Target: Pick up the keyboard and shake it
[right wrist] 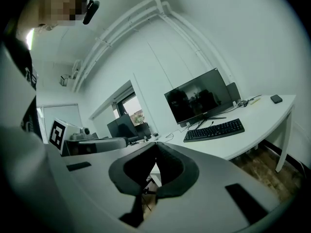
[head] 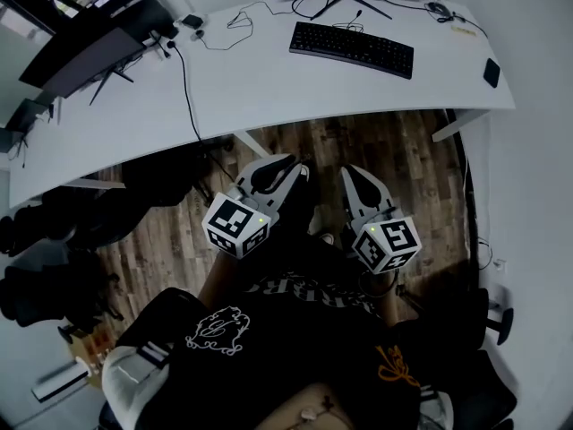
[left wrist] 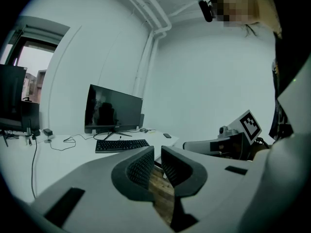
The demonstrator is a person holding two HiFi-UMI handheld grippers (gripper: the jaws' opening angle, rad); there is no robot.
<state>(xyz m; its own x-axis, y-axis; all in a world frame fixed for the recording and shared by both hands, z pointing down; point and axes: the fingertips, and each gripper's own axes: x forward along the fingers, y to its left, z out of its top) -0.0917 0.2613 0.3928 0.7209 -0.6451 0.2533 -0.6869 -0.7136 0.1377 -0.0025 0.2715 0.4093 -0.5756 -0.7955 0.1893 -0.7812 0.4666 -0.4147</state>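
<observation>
Keyboard [head: 352, 49]: lies flat on the desk [head: 251, 88]; probably light, stiff, with loose keys.
Hold: I think the two short ends.
Left gripper [head: 288, 167], right gripper [head: 351, 176]: both clenched, empty.

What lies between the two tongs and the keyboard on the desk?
In the head view, only wooden floor and bare white desk separate the left tongs, the right tongs and the keyboard.

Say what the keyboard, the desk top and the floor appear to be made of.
Keyboard: likely black plastic, matt; separate dark keys with no shine.
Desk top: smooth white board, probably laminate; even colour, faint sheen, thin edge.
Floor: wood or wood-look planks; brown grain and plank seams, real or printed cannot be told.
</observation>
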